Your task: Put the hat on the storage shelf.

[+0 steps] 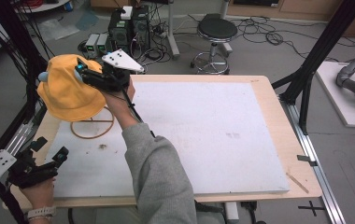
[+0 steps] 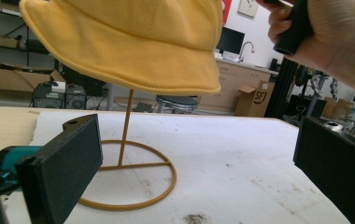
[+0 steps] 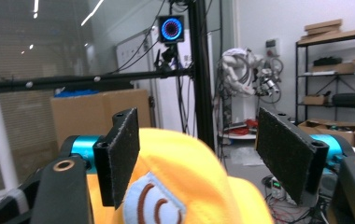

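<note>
Step in hand read as releasing the yellow hat [image 1: 68, 93] onto its wire stand [image 1: 93, 127], at the near-left part of the counter [image 1: 203, 135]. To do it well: right tongs [image 1: 83, 73] should lift straight clear of the crown without dragging fabric, so the hat isn't tugged off-centre or tipped off the thin post. Watch that a pad doesn't snag the cloth on the way out. Left tongs [image 1: 49, 156] were low at the counter's near-left edge, jaws apart, nothing between them; they could steady the ring base if the stand wobbles.

Right tongs' jaws stood parted over the hat top, pads [image 3: 122, 154] not pressing on the fabric in the right gripper view, hat below and between them; not gripping.

Hat looked like soft yellow cloth, bucket style, with a stitched down-turned brim [image 2: 133, 77] and a pale blue patch [image 3: 154, 200] with brown curved marks on top. It sat draped on the stand's upright rod, brim hanging above the round base ring [image 2: 133, 186], slightly tilted.
</note>
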`<state>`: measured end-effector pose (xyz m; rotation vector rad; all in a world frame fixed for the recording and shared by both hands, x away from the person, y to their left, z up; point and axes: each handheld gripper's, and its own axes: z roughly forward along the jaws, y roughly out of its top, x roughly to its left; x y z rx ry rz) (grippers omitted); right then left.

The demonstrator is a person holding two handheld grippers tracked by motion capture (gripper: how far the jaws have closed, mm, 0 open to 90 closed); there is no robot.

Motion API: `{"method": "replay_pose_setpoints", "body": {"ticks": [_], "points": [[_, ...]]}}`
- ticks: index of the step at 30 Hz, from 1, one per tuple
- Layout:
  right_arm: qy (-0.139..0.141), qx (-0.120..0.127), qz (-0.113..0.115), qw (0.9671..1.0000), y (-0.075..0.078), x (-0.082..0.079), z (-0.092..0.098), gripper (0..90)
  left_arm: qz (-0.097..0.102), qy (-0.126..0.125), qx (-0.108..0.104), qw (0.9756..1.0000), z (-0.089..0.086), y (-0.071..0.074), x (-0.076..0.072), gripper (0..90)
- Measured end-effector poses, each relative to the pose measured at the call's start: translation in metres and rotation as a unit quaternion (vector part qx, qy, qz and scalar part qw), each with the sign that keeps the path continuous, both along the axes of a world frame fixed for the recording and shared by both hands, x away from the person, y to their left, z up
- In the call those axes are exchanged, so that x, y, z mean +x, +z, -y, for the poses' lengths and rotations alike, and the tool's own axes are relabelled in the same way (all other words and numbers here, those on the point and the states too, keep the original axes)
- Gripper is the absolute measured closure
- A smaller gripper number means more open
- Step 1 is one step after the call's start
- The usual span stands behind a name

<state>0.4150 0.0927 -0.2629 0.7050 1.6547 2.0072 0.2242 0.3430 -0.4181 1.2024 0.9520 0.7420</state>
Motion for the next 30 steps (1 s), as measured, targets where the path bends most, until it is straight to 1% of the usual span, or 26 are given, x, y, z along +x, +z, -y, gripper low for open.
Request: {"method": "replay_pose_setpoints", "body": {"ticks": [1, 3, 4, 5, 8, 10, 11, 12, 14, 17, 21, 23, 25, 27, 30], "points": [[0.0, 0.0, 0.0, 1.0, 0.0, 0.0, 0.0, 30.6, 0.0, -0.001, 0.0, 1.0, 0.0, 0.0, 0.0, 1.7], [-0.008, 0.0, 0.005, 1.0, 0.002, -0.001, 0.006, 29.9, 0.001, 0.0, 0.002, 1.0, 0.001, 0.0, 0.0, 1.7], [-0.011, -0.002, 0.008, 0.9999, 0.003, -0.001, 0.009, 29.5, 0.002, 0.0, 0.003, 1.0, 0.002, 0.0, 0.0, 1.7], [-0.016, 0.001, 0.009, 0.9998, 0.004, -0.001, 0.014, 29.2, 0.001, 0.0, 0.007, 1.0, 0.002, 0.0, 0.0, 1.7], [-0.026, 0.006, 0.011, 0.9996, 0.007, -0.001, 0.025, 29.0, -0.003, -0.003, 0.009, 1.0, 0.003, -0.001, 0.001, 1.7], [-0.035, 0.008, 0.015, 0.9992, 0.01, -0.001, 0.036, 28.9, -0.005, -0.003, 0.009, 0.9999, 0.003, -0.001, 0.001, 1.7], [-0.047, 0.015, 0.017, 0.9987, 0.014, 0.0, 0.048, 28.7, -0.005, -0.003, 0.009, 0.9999, 0.003, -0.001, 0.001, 1.7], [-0.047, 0.015, 0.017, 0.9987, 0.014, 0.0, 0.048, 28.7, -0.005, -0.002, 0.01, 0.9999, 0.003, -0.001, 0.001, 1.7], [-0.055, 0.021, 0.019, 0.9981, 0.017, 0.001, 0.06, 27.8, -0.005, -0.001, 0.01, 0.9999, 0.004, -0.001, 0.001, 1.7], [-0.07, 0.023, 0.019, 0.9971, 0.02, 0.0, 0.078, 26.7, -0.004, -0.002, 0.013, 0.9999, 0.004, -0.001, 0.002, 1.7], [-0.091, 0.025, 0.025, 0.9952, 0.023, -0.002, 0.104, 24.6, -0.009, -0.002, 0.015, 0.9998, 0.005, -0.003, 0.003, 1.7], [-0.104, 0.026, 0.023, 0.994, 0.025, -0.002, 0.12, 22.5, -0.012, -0.003, 0.019, 0.9997, 0.005, -0.003, 0.003, 1.7], [-0.114, 0.022, 0.022, 0.993, 0.027, -0.004, 0.131, 22.1, -0.013, -0.003, 0.02, 0.9997, 0.006, -0.004, 0.004, 1.7], [-0.126, 0.015, 0.032, 0.9914, 0.03, -0.007, 0.144, 22.0, -0.013, -0.003, 0.022, 0.9997, 0.007, -0.004, 0.004, 1.7], [-0.14, 0.017, 0.041, 0.9891, 0.032, -0.012, 0.164, 21.3, -0.013, -0.003, 0.026, 0.9996, 0.007, -0.003, 0.004, 1.7]]}}
